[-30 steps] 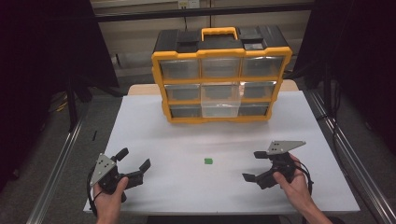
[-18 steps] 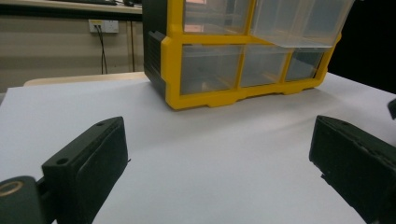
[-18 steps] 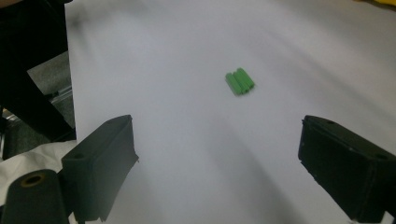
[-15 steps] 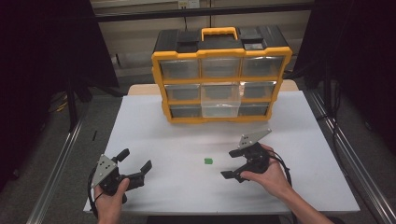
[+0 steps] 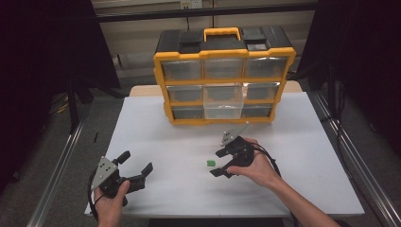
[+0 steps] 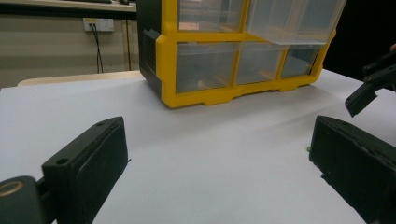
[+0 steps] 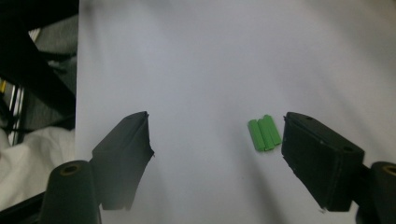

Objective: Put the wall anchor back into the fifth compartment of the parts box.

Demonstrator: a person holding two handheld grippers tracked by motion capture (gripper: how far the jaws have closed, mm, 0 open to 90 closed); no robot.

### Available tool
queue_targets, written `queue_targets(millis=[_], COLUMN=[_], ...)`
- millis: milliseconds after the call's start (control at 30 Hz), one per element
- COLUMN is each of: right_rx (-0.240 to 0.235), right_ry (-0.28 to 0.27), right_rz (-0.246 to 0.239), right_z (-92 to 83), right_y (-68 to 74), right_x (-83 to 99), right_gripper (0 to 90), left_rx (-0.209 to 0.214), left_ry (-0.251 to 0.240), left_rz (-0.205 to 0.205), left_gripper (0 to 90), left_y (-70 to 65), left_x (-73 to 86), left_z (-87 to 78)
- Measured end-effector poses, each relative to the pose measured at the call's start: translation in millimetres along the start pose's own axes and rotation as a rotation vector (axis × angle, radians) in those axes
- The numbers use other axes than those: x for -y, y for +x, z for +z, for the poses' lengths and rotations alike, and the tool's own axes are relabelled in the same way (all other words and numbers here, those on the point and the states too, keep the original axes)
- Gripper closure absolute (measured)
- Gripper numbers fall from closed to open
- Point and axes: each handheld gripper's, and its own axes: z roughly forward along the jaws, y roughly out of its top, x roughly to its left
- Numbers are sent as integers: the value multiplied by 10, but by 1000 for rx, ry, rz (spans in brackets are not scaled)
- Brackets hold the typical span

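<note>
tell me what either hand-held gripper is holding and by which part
Nothing is held. The right hand-held gripper has been closing with the green piece between its jaws, untouched; the left hand-held gripper is open.

green piece (image 5: 211, 163) | yel/blk organizer (image 5: 224, 75) | wht table (image 5: 165, 142) | blk grippers

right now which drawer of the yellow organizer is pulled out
The bottom-row middle drawer: its clear front juts past the yellow frame, while the other eight sit flush.
</note>
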Motion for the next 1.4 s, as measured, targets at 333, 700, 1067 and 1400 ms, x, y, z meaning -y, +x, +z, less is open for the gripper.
queue_targets(millis=[333, 700, 1067, 1400], right_rx=[-31, -12, 7, 9], right_ry=[177, 298, 335, 338], right_rz=[-57, -77, -96, -92], right_z=[254, 428, 475, 516], right_y=[-115, -197, -207, -221], right_x=[-107, -194, -185, -205], right_gripper=[382, 532, 687, 844], left_rx=[-13, -11, -17, -19], left_ry=[-1, -12, 2, -1], left_rz=[9, -11, 3, 9], left_gripper=[41, 41, 41, 41], left_y=[0, 10, 21, 30], left_x=[-6, 0, 1, -2], left_z=[-12, -12, -13, -28])
